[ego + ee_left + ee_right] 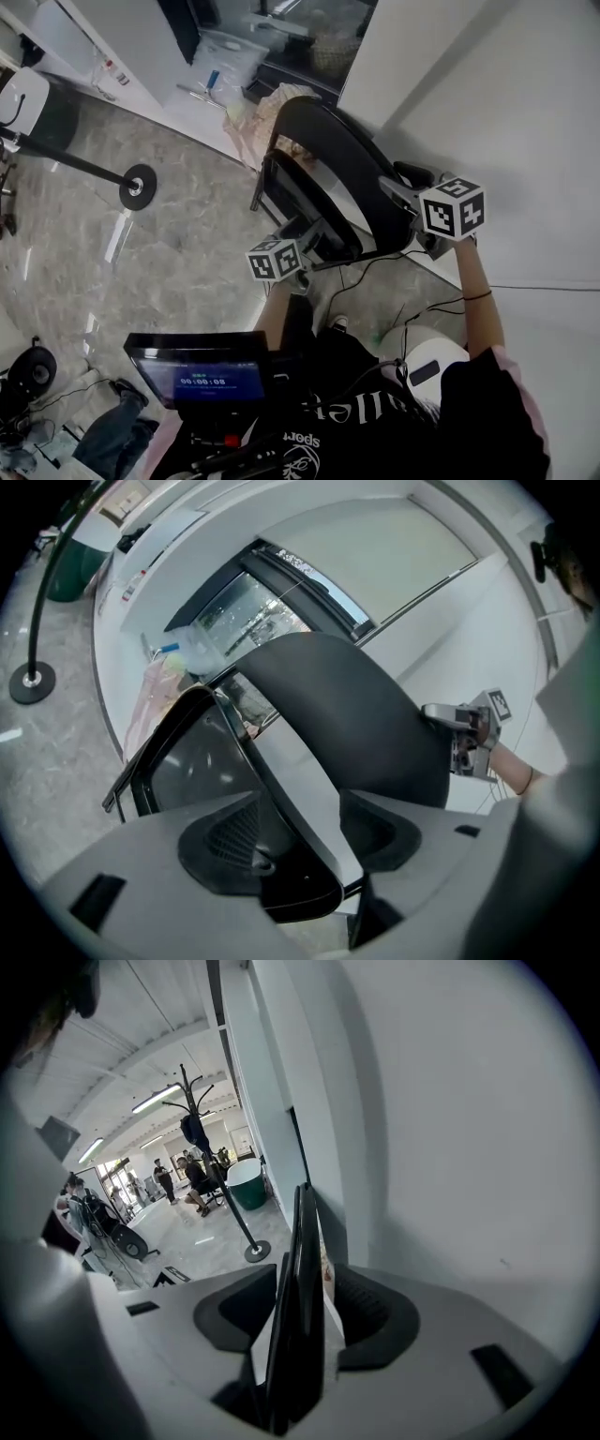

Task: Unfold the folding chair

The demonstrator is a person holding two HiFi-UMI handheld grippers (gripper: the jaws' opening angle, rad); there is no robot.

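The folded black chair (328, 159) leans upright against the white wall (525, 112). My left gripper (307, 242) is at the chair's lower left frame. In the left gripper view the frame edge (281, 808) runs between the jaws of this gripper (300, 841), with a gap on the right-hand side, and the curved backrest (347, 714) rises behind. My right gripper (401, 190) is at the chair's right edge. In the right gripper view the chair (302, 1269) shows edge-on between the open jaws of that gripper (305, 1321), with daylight on both sides.
A coat stand's round base (138, 186) sits on the marble floor to the left. Pink cloth (272, 108) and a plastic bag (225, 56) lie behind the chair. Cables (403, 309) trail on the floor near my feet. A screen (197, 370) hangs at my chest.
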